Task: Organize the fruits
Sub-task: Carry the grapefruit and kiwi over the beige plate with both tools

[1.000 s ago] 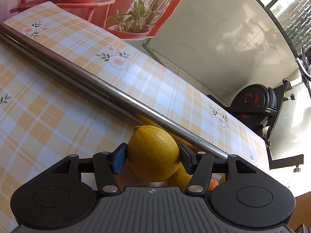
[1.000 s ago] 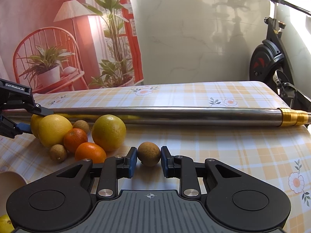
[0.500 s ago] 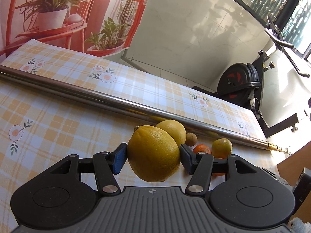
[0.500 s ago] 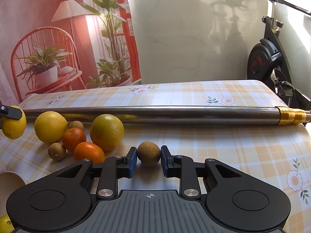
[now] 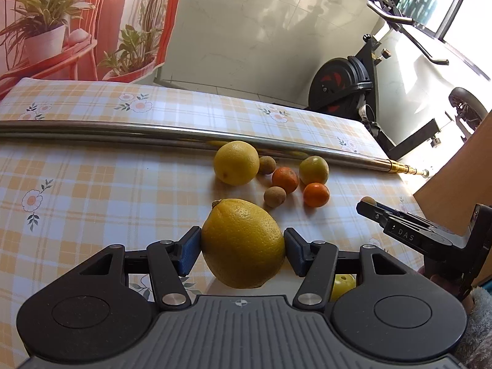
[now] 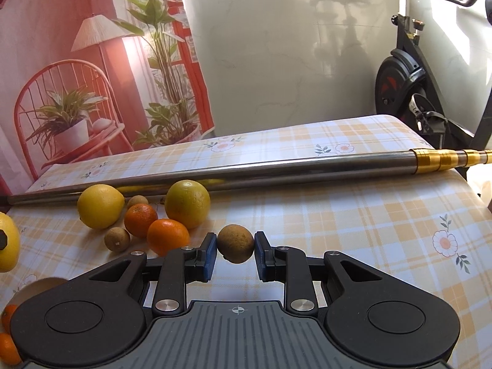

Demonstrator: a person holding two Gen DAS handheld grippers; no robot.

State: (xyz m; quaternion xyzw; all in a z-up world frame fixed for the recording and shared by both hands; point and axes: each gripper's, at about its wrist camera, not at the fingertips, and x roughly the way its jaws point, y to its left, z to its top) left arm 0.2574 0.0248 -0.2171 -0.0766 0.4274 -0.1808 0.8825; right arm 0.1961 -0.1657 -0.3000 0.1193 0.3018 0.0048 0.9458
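The left gripper (image 5: 243, 247) clamps a large, pebbly yellow lemon (image 5: 243, 243) clear of the checked tablecloth (image 5: 92, 190), the right gripper (image 6: 235, 250) pinches a small brown round fruit (image 6: 236, 244), both seemingly bound for sorting, the loose citrus cluster (image 6: 147, 212) at ten o'clock.

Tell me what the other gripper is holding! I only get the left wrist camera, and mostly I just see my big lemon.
Observer: The right gripper is shut on a small brown fruit, pinched between its blue pads.
Operator: Is it round like a ball?
Observer: More egg-shaped, with rough, speckled skin.
Operator: Is there any fruit I can't see?
Observer: Yes, two small oranges peek out at the bottom left edge of the right wrist view.
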